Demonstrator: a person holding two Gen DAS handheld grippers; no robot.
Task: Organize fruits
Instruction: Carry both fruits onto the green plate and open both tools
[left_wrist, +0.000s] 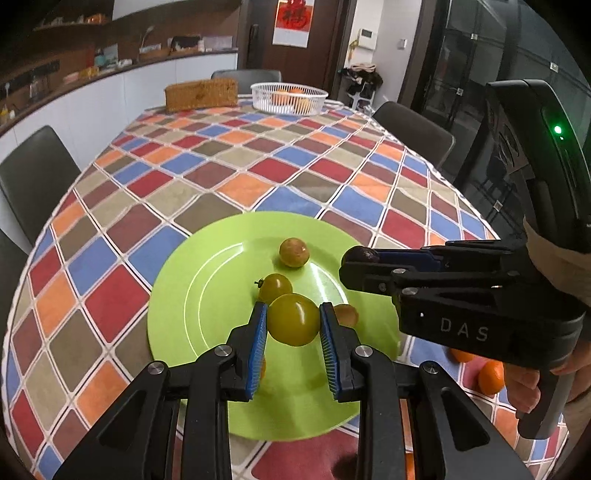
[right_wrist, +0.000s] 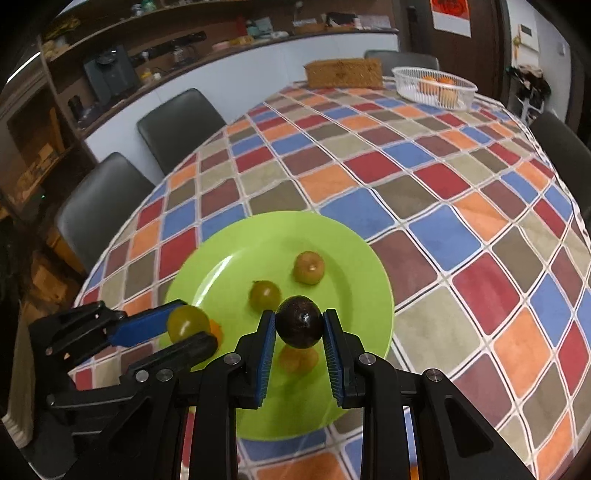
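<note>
A lime green plate (left_wrist: 207, 295) (right_wrist: 229, 258) lies on the checkered tablecloth near the front. My left gripper (left_wrist: 293, 325) (right_wrist: 184, 326) is shut on a yellow-green round fruit (left_wrist: 293, 319) (right_wrist: 186, 323) held above the plate. My right gripper (right_wrist: 300, 325) (left_wrist: 360, 254) is shut on a dark purple-brown round fruit (right_wrist: 299, 321) (left_wrist: 364, 254), also above the plate. On the plate lie a green fruit with a stem (left_wrist: 275, 286) (right_wrist: 264, 293), a yellowish-brown fruit (left_wrist: 293, 252) (right_wrist: 309, 267) and a small brownish fruit (left_wrist: 347, 315) (right_wrist: 297, 358).
A white basket (left_wrist: 290, 96) (right_wrist: 434, 88) with orange fruits and a woven box (left_wrist: 201, 94) (right_wrist: 343, 72) stand at the table's far end. Loose oranges (left_wrist: 489, 376) lie on the cloth right of the plate. Dark chairs (left_wrist: 35, 173) (right_wrist: 177, 125) surround the table.
</note>
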